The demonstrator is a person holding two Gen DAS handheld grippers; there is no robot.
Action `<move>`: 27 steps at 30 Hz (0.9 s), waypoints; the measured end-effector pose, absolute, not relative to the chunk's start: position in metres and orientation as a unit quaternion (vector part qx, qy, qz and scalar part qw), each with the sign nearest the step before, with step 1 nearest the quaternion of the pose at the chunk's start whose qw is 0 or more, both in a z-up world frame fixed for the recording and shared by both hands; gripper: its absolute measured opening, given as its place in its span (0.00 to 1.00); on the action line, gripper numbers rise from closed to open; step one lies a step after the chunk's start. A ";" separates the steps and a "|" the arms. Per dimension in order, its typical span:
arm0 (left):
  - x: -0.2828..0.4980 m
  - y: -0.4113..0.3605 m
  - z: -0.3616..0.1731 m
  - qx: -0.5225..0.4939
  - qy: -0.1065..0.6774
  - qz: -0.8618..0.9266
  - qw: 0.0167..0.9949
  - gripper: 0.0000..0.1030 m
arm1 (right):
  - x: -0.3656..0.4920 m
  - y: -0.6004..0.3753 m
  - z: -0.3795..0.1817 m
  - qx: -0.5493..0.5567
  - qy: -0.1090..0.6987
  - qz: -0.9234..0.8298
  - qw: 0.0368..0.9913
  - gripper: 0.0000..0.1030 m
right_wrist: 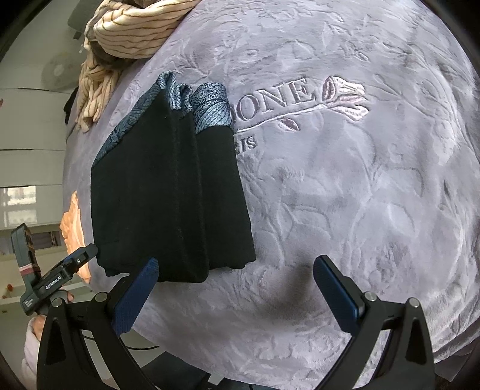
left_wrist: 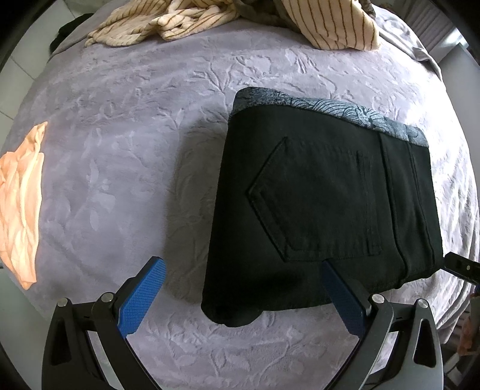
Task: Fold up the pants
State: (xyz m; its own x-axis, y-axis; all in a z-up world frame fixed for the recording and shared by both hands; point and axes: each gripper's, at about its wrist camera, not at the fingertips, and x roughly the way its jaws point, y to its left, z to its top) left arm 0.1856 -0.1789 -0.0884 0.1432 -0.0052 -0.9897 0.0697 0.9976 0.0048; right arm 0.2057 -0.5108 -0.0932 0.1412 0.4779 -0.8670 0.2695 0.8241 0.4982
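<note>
A: What is seen of the bed [left_wrist: 120,168] and room?
B: A lilac embossed blanket [right_wrist: 375,210] is spread over it; striped cloth [left_wrist: 210,18] is heaped at the far edge, a peach cloth [left_wrist: 21,210] lies left. Pale floor tiles are glimpsed beyond.

A: Any writing?
B: "ONE" is stitched into the blanket; "GenRobot.AI" is printed on the left gripper [right_wrist: 64,277].

A: The pants [left_wrist: 324,204]?
B: Folded, laid flat on the blanket over patterned blue cloth [left_wrist: 330,108].

A: The jaws?
B: Both grippers, left [left_wrist: 243,295] and right [right_wrist: 237,292], are held wide apart, empty.
</note>
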 end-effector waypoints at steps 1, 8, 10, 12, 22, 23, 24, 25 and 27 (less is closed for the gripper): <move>0.187 -0.178 -0.088 0.022 0.653 -0.029 0.757 1.00 | 0.207 -0.510 -0.093 0.286 0.651 0.076 0.699 1.00; 0.201 -0.175 -0.085 -0.009 0.634 -0.098 0.767 1.00 | 0.218 -0.516 -0.098 0.293 0.643 0.089 0.702 1.00; 0.207 -0.175 -0.090 -0.018 0.636 -0.111 0.764 1.00 | 0.222 -0.517 -0.100 0.297 0.640 0.097 0.702 1.00; 0.213 -0.172 -0.093 -0.021 0.634 -0.121 0.764 1.00 | 0.228 -0.517 -0.101 0.301 0.634 0.110 0.704 1.00; 0.242 -0.169 -0.127 -0.043 0.640 -0.199 0.741 1.00 | 0.260 -0.518 -0.121 0.323 0.617 0.187 0.693 1.00; 0.244 -0.171 -0.131 -0.047 0.641 -0.204 0.738 1.00 | 0.264 -0.516 -0.127 0.331 0.617 0.197 0.686 1.00; 0.247 -0.177 -0.137 -0.051 0.643 -0.211 0.734 1.00 | 0.264 -0.515 -0.130 0.337 0.617 0.202 0.682 1.00; 0.248 -0.181 -0.141 -0.051 0.646 -0.212 0.732 1.00 | 0.268 -0.512 -0.135 0.346 0.616 0.207 0.677 0.99; 0.248 -0.187 -0.147 -0.052 0.649 -0.211 0.729 1.00 | 0.275 -0.508 -0.140 0.364 0.611 0.211 0.670 0.99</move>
State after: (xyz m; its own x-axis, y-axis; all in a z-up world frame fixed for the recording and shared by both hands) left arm 0.2484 -0.1867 -0.1466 0.0696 -0.3750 -0.9244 0.2395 0.9058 -0.3494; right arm 0.2753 -0.5077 -0.1404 0.1640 0.7283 -0.6653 0.1616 0.6455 0.7465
